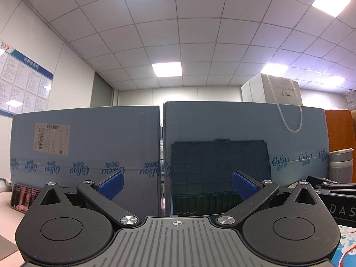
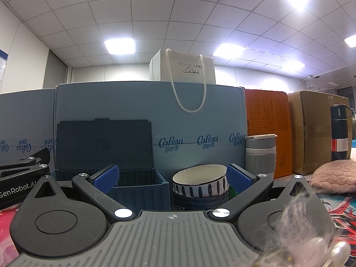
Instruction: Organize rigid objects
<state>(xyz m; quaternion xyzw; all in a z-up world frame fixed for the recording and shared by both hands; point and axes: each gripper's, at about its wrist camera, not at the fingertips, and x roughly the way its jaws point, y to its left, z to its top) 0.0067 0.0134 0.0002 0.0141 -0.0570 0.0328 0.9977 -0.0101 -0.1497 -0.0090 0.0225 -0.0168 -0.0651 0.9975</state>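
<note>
Bowls (image 2: 200,183) are stacked just right of the open blue storage box (image 2: 138,191), a striped white one nested in a dark one. The right claw (image 2: 172,179) is held released and empty before both, one pad in front of the box, the other beside the bowls. The left claw (image 1: 177,184) is likewise spread wide, grasping nothing, facing the box (image 1: 200,202) (its lid raised against the blue cartons (image 2: 200,120)). A grey cup (image 2: 260,155) stands right of the bowls.
</note>
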